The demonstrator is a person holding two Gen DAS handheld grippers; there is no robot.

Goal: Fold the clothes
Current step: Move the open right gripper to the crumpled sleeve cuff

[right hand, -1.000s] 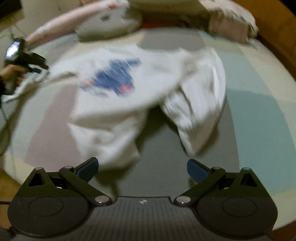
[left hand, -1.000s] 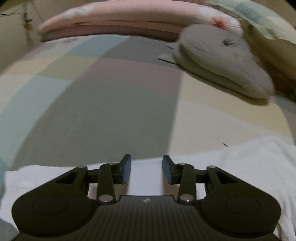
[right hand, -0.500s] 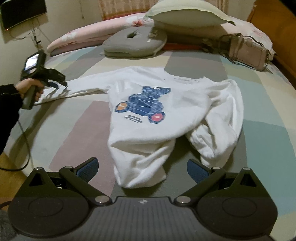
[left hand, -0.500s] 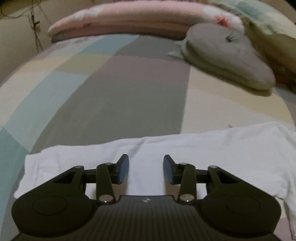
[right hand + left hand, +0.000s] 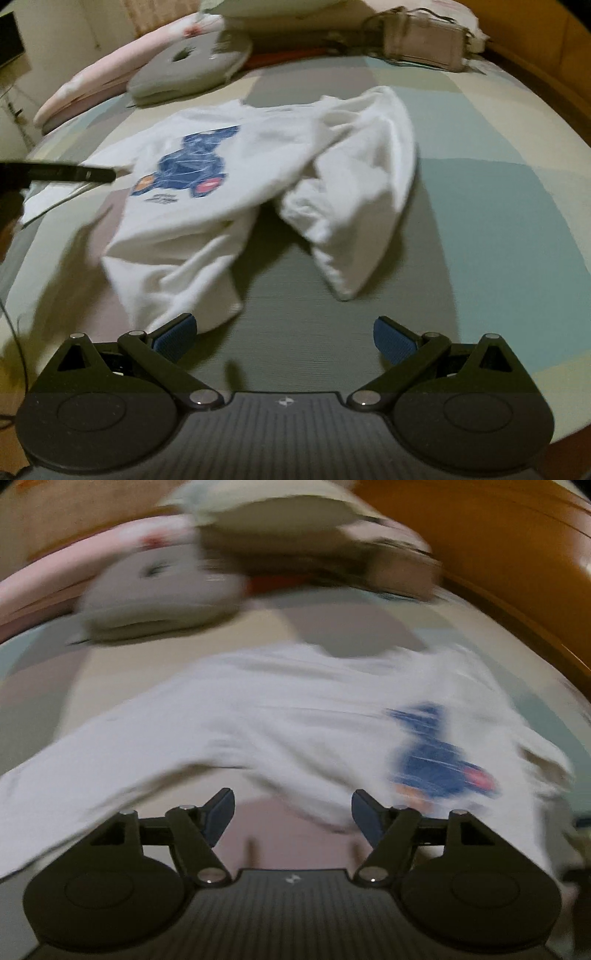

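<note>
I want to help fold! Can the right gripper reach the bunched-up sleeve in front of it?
Probably yes. The right gripper is open and empty, and only bare bedspread lies between its fingers and the bunched sleeve of the white sweatshirt. Nothing blocks the way.

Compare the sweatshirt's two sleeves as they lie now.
The sleeve on the left lies stretched out flat toward the bed's edge; the sleeve on the right is folded inward and bunched into a thick heap. The left one runs under the left tongs; the right one has no tongs on it, and the right tongs are open short of it. Both are plain white, on the patchwork bedspread.
</note>
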